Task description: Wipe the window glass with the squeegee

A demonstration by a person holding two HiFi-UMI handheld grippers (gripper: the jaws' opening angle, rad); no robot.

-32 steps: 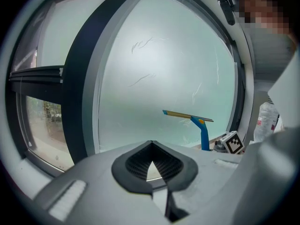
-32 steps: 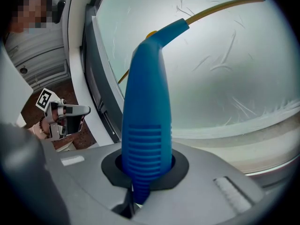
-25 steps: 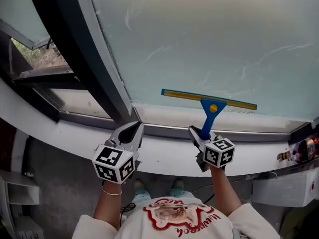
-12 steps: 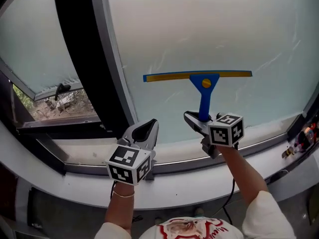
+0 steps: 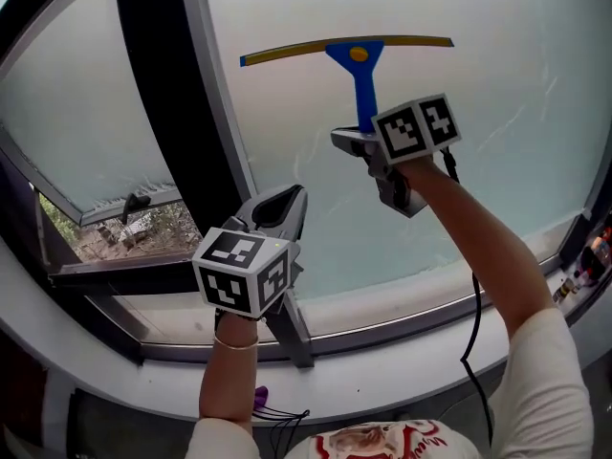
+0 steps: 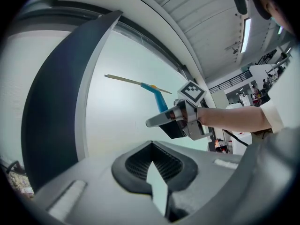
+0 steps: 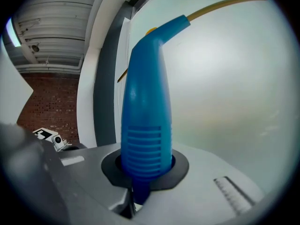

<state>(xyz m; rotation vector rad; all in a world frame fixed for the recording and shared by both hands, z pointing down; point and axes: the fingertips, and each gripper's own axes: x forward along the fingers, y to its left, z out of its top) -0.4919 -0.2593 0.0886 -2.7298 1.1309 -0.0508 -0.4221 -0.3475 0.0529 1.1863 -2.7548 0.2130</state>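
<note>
The right tool (image 5: 356,142) is clamped on the blue handle of the squeegee (image 5: 359,65), at upper centre of the frame. The yellow-edged blade lies level across the window glass (image 5: 497,113) near its top; contact appears likely but is not certain. The left tool (image 5: 280,207) hangs lower left of centre, jaws drawn together on nothing, beside the dark window frame (image 5: 158,94). Judged step: start of a downward stroke. The next move calls for an even downward pull, with the blade level and pressed flat.
</note>
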